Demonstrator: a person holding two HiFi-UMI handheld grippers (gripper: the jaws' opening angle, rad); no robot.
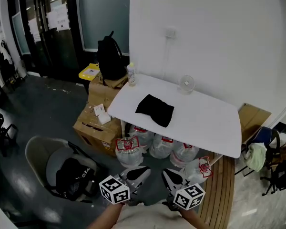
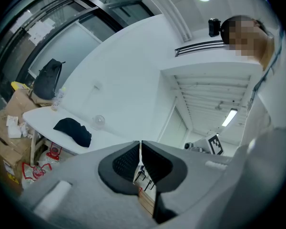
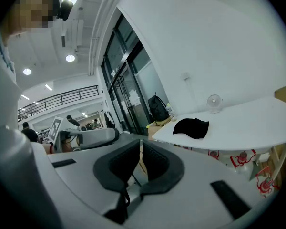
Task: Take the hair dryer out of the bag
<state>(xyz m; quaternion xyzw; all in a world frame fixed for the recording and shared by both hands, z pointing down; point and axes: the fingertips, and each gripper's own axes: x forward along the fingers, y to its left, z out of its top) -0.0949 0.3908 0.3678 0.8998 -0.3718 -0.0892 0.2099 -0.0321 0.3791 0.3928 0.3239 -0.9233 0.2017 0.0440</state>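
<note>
A black cloth bag (image 1: 155, 109) lies flat near the middle of the white table (image 1: 205, 123); it also shows as the black bag (image 2: 74, 130) in the left gripper view and the black bag (image 3: 191, 127) in the right gripper view. No hair dryer is visible; what the bag holds is hidden. My left gripper (image 1: 142, 173) and right gripper (image 1: 168, 176) hang side by side well short of the table, near my body, both shut with nothing between the pads. In their own views the left gripper (image 2: 140, 149) and right gripper (image 3: 141, 148) have their jaws together.
A small white fan (image 1: 186, 83) and a clear bottle (image 1: 131, 74) stand at the table's far edge. Large water jugs (image 1: 128, 150) sit under the table, cardboard boxes (image 1: 96, 120) and a black backpack (image 1: 109, 56) to its left, a chair with a dark bag (image 1: 71, 175) at my left.
</note>
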